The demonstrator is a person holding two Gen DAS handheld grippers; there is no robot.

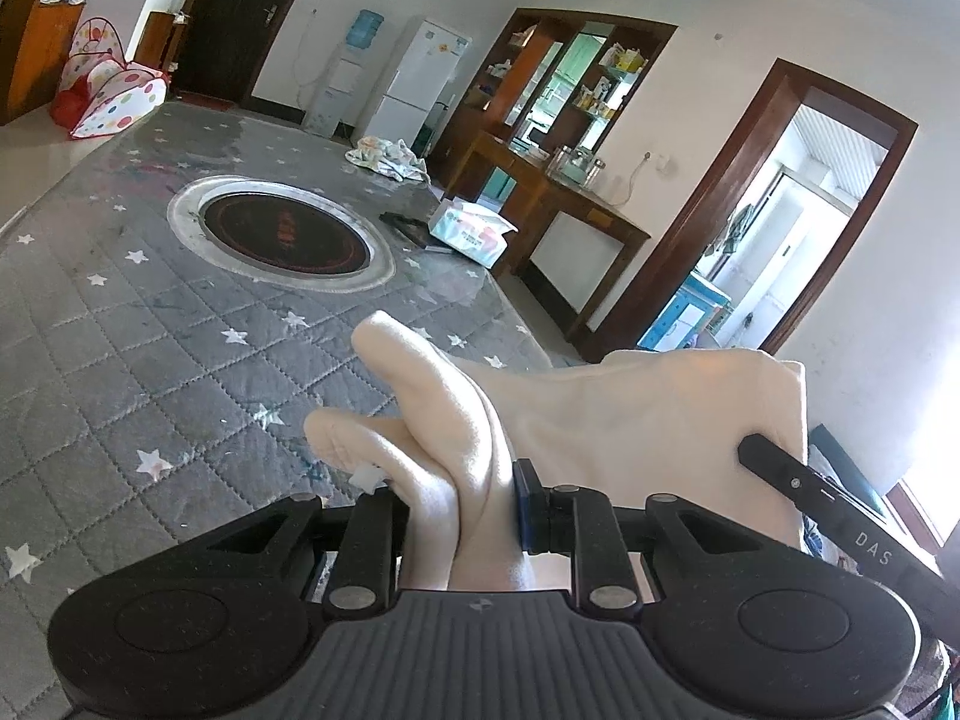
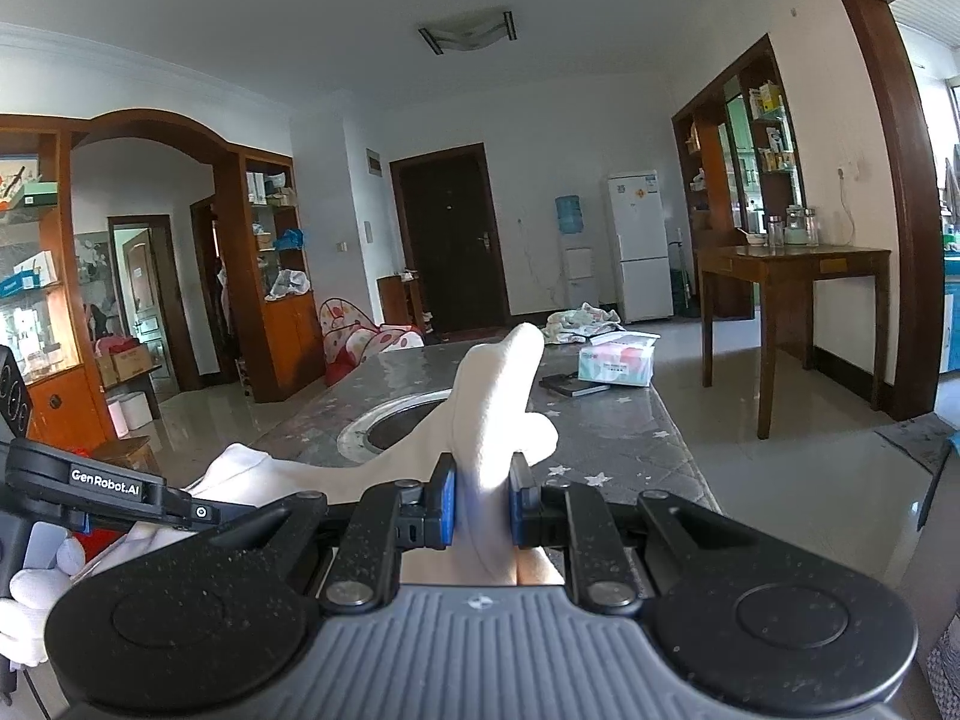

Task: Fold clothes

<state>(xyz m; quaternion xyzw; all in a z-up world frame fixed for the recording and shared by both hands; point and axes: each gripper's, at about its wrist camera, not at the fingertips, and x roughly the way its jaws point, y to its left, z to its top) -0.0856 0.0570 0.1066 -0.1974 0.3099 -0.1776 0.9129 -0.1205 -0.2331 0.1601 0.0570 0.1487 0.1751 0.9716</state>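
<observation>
Stretching away under both cameras, the bench (image 1: 150, 324) wore a grey quilted cover with white stars, and a round recessed burner (image 1: 282, 231) sat in its middle. Above its near end hung the cream garment (image 1: 648, 420), lifted clear of the cover and spread between the two tools. The left hand-held gripper (image 1: 459, 510) was clamped tight on a bunched fold of it, the cloth rising in two rounded lobes past the blue pads. The right hand-held gripper (image 2: 483, 510) was likewise closed on the cloth, pinching a narrow upright ridge between its blue pads. A white-gloved hand (image 2: 36, 594) showed at the lower left of the right wrist view. At the bench's far end lay a pack of tissues (image 1: 471, 231), a dark flat object (image 1: 408, 227) beside it, and a crumpled cloth (image 1: 390, 157) farther off.
</observation>
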